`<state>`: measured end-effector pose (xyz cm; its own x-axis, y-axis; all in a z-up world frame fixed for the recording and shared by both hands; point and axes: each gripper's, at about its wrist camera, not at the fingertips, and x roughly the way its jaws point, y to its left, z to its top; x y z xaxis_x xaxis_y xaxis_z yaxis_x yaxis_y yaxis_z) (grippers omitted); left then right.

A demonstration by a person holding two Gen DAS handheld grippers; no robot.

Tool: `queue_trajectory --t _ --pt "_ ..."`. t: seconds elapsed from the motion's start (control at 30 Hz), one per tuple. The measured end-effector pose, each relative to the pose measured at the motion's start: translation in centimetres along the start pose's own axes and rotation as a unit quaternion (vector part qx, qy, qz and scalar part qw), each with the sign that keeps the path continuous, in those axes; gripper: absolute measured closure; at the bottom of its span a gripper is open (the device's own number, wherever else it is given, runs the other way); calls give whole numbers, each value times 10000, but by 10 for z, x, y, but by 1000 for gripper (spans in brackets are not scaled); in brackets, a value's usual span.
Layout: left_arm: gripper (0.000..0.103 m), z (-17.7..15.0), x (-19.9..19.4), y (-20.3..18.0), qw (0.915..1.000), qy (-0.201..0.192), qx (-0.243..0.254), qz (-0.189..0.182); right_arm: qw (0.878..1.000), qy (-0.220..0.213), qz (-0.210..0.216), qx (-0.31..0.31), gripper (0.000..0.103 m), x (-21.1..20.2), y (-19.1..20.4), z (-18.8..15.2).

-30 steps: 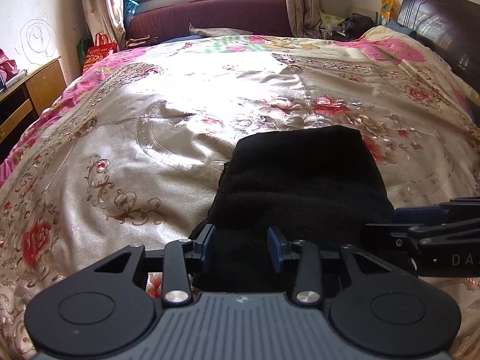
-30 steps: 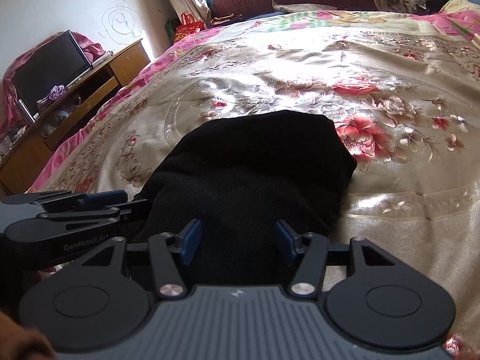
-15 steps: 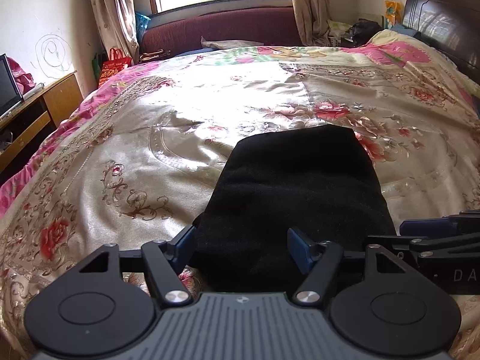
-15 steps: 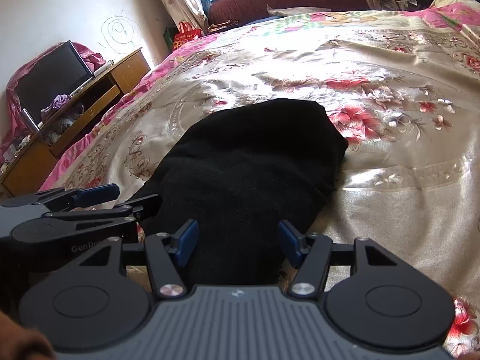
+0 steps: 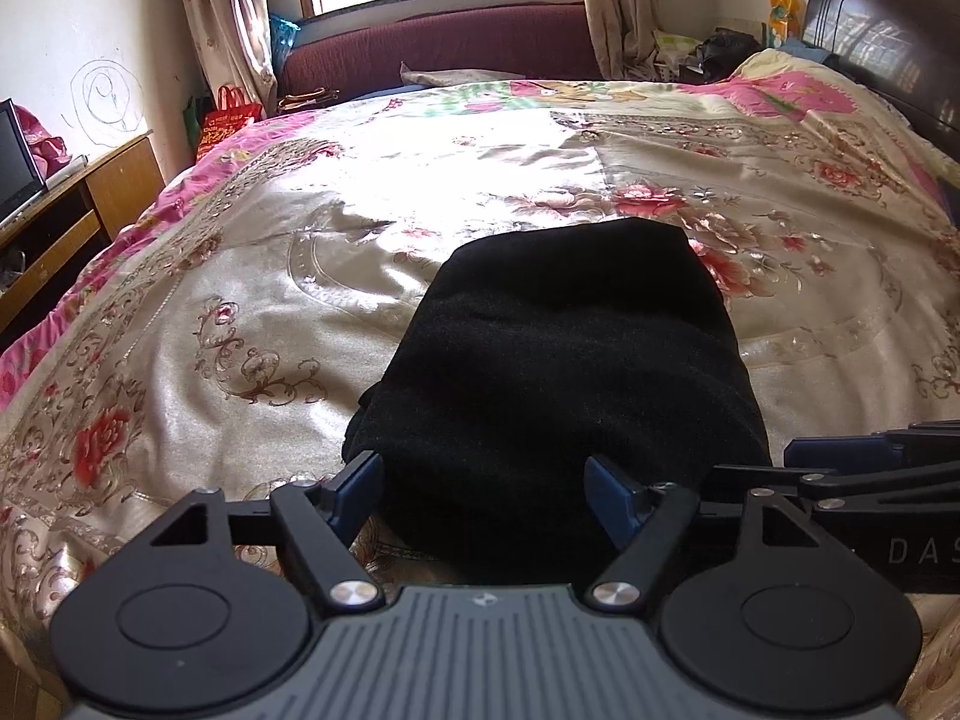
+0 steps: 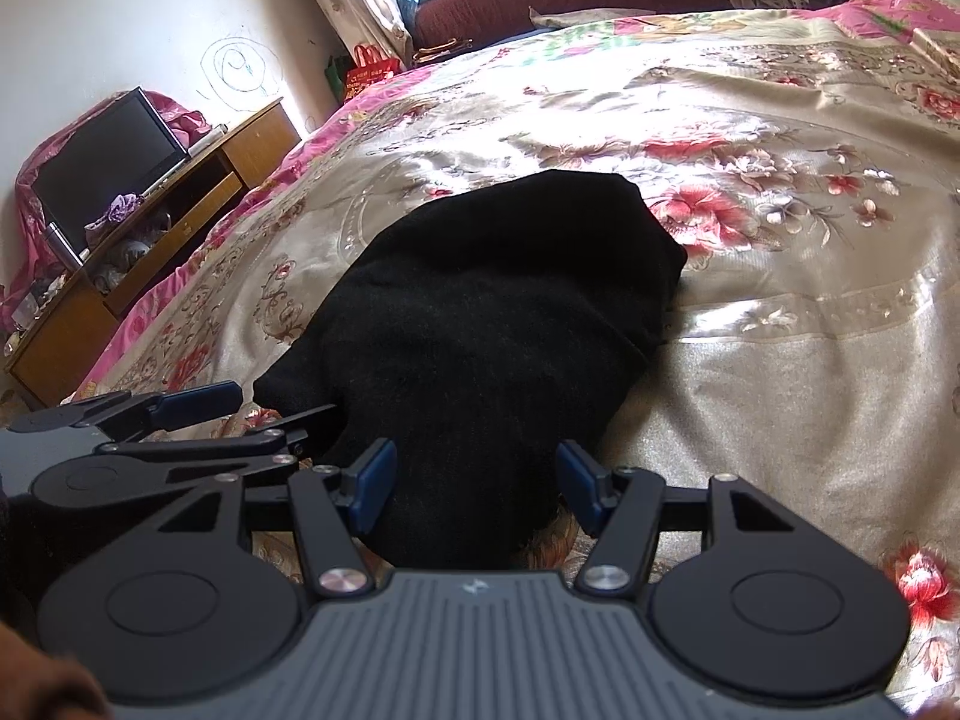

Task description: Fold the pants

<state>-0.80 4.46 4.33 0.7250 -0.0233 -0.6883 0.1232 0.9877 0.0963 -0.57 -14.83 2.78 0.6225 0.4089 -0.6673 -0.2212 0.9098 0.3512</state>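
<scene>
Black pants [image 6: 492, 324] folded on floral bedspread [image 6: 780, 360]; right gripper [image 6: 477, 483] jaws spread, left gripper [image 6: 252, 414] alongside.

Readable only: the pale letters "D A S", cut off by the frame edge, on the black body of the right gripper [image 5: 834, 456] at about 4 o'clock in the left wrist view. Printing on the red bag [image 5: 225, 120] at 10 o'clock too small to make out (same in the right wrist view).
</scene>
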Motion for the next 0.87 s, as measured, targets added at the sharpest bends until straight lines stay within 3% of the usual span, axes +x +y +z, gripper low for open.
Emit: queue_trajectory --t 0.87 --pt "14 -10 -9 -6 9998 -93 70 168 9999 34 17 127 41 -4 -2 -12"
